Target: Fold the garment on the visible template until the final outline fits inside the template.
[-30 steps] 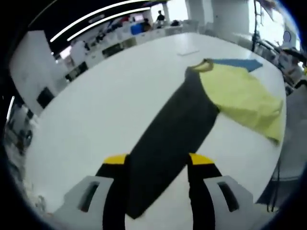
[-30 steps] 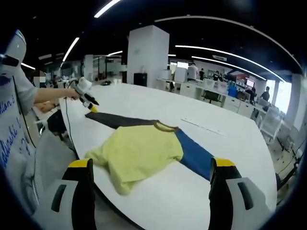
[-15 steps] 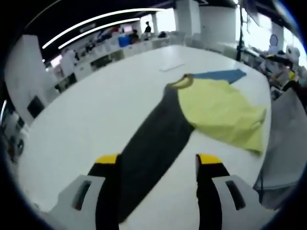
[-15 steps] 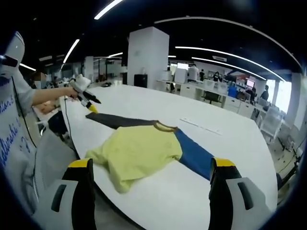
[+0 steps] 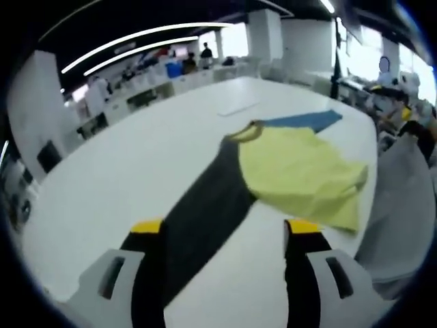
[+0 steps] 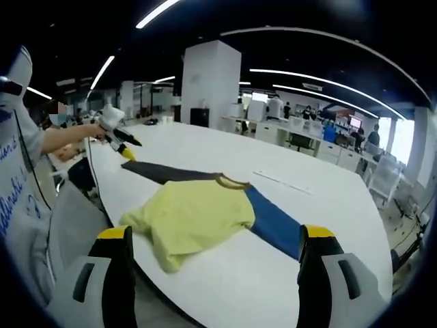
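Left claw gapes wide and empty over the garment's dark sleeve; right claw likewise, garment ahead.

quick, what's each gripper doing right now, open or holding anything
Left gripper: open, holding nothing; the dark sleeve lies on the table between its fingers.
Right gripper: open, holding nothing, short of the shirt.

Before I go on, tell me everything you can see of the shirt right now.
The shirt lies spread on the white table, soft knit by the look. Its body is yellow, one long sleeve dark grey, the other blue, with a brownish collar. The yellow hem is rumpled near the table edge. Both sleeves stretch straight out. Neither claw touches it.
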A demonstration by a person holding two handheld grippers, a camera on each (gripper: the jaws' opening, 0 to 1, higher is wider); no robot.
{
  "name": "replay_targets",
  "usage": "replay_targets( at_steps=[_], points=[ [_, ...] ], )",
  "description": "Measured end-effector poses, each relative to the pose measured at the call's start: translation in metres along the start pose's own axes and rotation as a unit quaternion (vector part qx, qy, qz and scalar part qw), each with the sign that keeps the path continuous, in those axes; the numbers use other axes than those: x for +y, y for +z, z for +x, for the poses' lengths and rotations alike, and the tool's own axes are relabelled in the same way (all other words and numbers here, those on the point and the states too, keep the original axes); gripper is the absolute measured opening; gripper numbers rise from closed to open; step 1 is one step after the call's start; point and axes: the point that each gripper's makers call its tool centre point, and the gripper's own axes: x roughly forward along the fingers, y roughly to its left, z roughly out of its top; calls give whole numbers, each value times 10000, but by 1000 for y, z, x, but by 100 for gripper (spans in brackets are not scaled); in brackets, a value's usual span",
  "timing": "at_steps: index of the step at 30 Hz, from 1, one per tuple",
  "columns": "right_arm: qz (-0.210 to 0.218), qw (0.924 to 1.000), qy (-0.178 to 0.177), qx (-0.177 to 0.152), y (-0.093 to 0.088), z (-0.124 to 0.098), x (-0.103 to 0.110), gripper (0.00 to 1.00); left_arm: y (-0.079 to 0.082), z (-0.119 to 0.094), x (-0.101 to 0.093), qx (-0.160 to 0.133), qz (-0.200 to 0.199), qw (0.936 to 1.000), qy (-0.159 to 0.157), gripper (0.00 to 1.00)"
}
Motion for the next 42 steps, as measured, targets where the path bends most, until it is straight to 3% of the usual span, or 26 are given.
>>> replay_targets(
  at_steps=[12, 23, 28, 36, 42],
  points=[
    [-132, 9999, 60, -43, 1, -9, 0, 100, 17, -20, -27, -195, 181, 9996, 41, 71],
    [-280, 9995, 81, -129, 8, -18, -3, 100, 40, -34, -63, -380, 266, 9988, -146, 74],
    [-263, 9995, 82, -128, 6, -17, -4, 100, 42, -40, -73, -347, 331, 9988, -137, 78],
    [-222, 9996, 98, -125, 5, -20, -3, 100, 58, -55, -89, -611, 265, 9971, -356, 79],
    [-288, 9995, 60, -101, 5, -23, -5, 100, 63, -61, -104, -621, 390, 9963, -454, 82]
  ],
)
